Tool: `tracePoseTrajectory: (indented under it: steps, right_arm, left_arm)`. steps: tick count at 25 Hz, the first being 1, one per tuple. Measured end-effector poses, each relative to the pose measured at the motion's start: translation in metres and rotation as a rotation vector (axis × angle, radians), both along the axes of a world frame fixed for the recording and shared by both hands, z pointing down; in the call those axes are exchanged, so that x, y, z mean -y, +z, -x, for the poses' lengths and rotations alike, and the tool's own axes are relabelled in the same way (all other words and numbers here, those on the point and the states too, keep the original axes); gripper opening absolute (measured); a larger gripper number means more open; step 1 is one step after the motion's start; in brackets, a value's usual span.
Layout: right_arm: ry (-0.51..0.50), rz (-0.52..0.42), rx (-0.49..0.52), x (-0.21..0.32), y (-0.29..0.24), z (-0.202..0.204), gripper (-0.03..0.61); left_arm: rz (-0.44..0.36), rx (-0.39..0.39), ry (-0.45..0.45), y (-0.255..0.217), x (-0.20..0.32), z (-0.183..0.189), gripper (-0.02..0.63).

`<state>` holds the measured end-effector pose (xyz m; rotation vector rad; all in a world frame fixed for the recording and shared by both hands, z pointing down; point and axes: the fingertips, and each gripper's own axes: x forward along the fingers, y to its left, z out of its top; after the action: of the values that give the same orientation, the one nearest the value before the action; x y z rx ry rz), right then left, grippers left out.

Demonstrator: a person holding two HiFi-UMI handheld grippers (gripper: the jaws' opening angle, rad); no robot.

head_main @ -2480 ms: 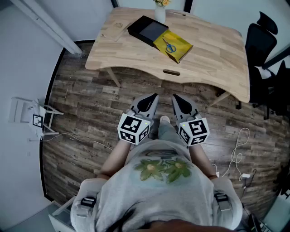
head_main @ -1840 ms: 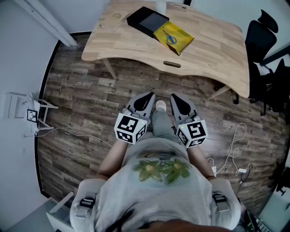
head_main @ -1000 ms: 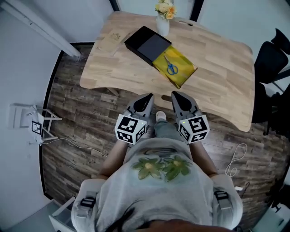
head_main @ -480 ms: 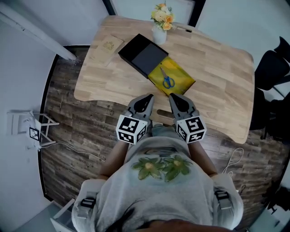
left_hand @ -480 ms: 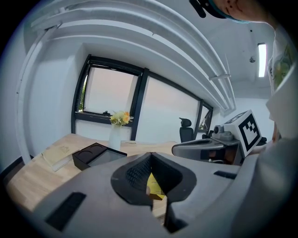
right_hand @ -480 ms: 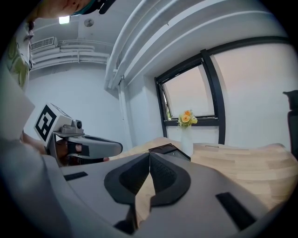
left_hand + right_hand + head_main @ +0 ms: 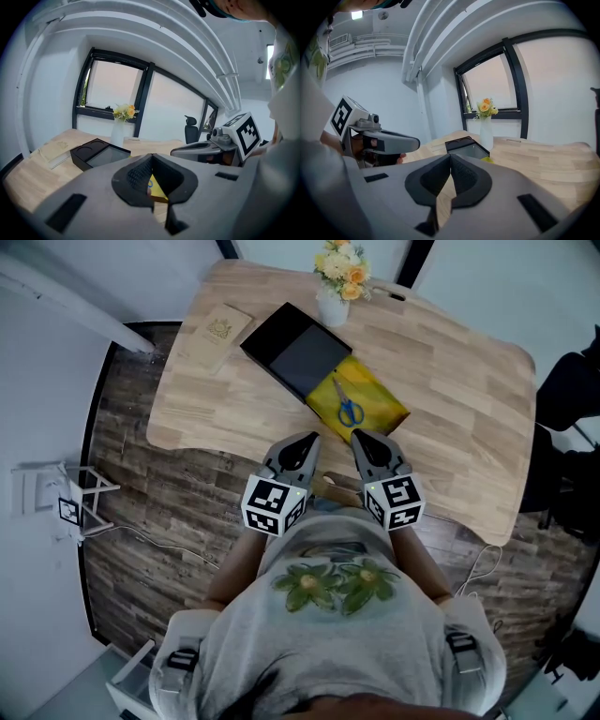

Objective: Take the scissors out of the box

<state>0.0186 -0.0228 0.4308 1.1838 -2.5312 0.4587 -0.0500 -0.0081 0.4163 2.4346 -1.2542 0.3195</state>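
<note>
A pair of blue-handled scissors point(image 7: 349, 412) lies in a yellow tray point(image 7: 372, 393) that sticks out of a black box point(image 7: 295, 349) on the wooden table point(image 7: 450, 381). My left gripper point(image 7: 308, 440) and right gripper point(image 7: 359, 437) hover side by side at the table's near edge, just short of the tray. Both are shut with nothing between the jaws. In the left gripper view the black box point(image 7: 98, 154) lies ahead, and a strip of yellow tray point(image 7: 157, 188) shows behind the shut jaws. The right gripper view shows the box point(image 7: 467, 145) beyond its shut jaws.
A white vase of flowers point(image 7: 337, 287) stands at the table's far edge behind the box. A thin booklet point(image 7: 217, 336) lies at the table's left. A black office chair point(image 7: 567, 418) is at the right, a white stand point(image 7: 52, 507) on the floor at left.
The person has walked up to the table. Box and scissors have come nearer in view, now just ahead of the grippers. Both grippers stay shut, held side by side.
</note>
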Motion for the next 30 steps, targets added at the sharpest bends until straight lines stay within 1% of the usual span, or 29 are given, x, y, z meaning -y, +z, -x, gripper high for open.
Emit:
tracePoseTrajectory:
  steps: [8, 21, 26, 30]
  right_arm:
    - [-0.02, 0.07, -0.056, 0.013, 0.043, 0.001, 0.008]
    - [-0.035, 0.14, -0.067, 0.033, 0.076, 0.001, 0.008]
    - [-0.045, 0.168, -0.089, 0.039, 0.091, 0.003, 0.008]
    - [-0.035, 0.198, -0.109, 0.042, 0.102, 0.002, 0.009]
  left_arm:
    - [0.022, 0.014, -0.006, 0.012, 0.01, 0.0, 0.006]
    - [0.082, 0.032, -0.023, 0.035, 0.027, 0.0, 0.006]
    - [0.1, 0.048, -0.014, 0.047, 0.033, -0.002, 0.006]
    - [0.104, 0.051, -0.018, 0.05, 0.043, 0.0, 0.006]
